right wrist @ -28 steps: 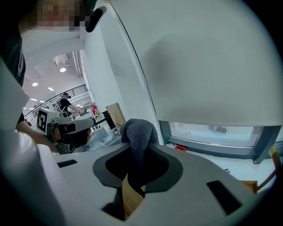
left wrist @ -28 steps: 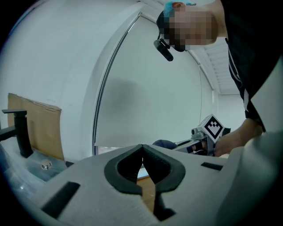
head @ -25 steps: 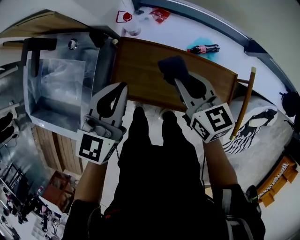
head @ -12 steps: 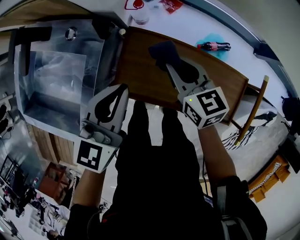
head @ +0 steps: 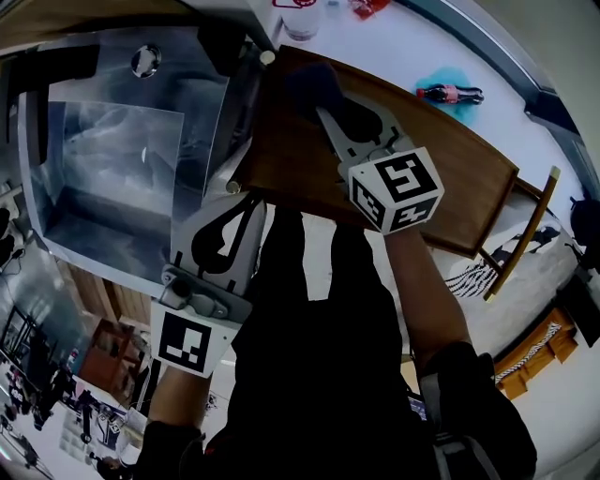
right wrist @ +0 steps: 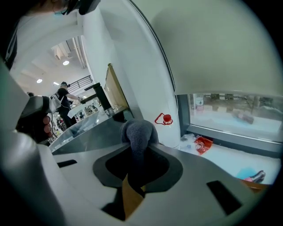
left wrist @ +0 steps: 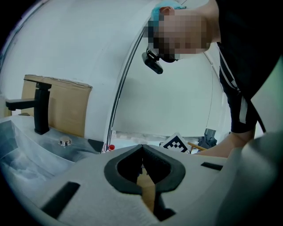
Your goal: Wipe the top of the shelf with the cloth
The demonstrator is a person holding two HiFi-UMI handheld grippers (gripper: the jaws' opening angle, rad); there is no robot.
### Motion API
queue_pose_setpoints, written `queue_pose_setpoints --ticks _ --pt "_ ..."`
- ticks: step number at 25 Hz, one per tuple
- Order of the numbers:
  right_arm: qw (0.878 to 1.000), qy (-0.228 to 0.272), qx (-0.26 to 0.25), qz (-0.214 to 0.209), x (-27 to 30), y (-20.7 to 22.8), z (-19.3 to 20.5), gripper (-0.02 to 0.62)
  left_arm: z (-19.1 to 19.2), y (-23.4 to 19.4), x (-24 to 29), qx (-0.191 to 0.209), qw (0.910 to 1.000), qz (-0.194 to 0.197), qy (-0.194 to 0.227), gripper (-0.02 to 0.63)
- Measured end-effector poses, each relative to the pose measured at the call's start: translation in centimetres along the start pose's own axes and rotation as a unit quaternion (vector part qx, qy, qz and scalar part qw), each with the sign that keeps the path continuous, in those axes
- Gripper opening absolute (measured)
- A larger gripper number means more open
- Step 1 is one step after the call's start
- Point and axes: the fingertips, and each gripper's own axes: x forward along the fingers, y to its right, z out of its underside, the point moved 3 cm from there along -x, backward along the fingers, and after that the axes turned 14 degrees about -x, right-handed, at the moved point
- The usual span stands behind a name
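The dark grey-blue cloth (head: 309, 84) lies on the brown wooden shelf top (head: 450, 178) near its far left corner. My right gripper (head: 324, 105) is shut on it and presses it against the wood. In the right gripper view the cloth (right wrist: 138, 132) bulges out between the shut jaws of the right gripper (right wrist: 139, 148). My left gripper (head: 246, 199) hovers at the shelf's near left edge, shut with nothing in it. In its own view the left gripper (left wrist: 142, 149) shows both tips meeting.
A steel sink (head: 112, 169) with a black tap (left wrist: 40, 110) adjoins the shelf on the left. A cola bottle (head: 455, 94) and a white bottle with a red label (head: 302, 14) lie on the white floor beyond. A wooden pole (head: 520, 230) leans at the right.
My right gripper has slid the cloth across the shelf top toward its far left corner. The left gripper stays by the shelf's near left edge.
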Motion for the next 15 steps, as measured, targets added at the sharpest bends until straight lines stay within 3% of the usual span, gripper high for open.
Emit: queue_pose_setpoints --ticks 15 --pt "0.998 -0.052 0.009 0.018 5.1 0.6 4.4 0.069 2.3 -1.5 -0.2 -0.001 0.9999 0.002 -0.014 0.020"
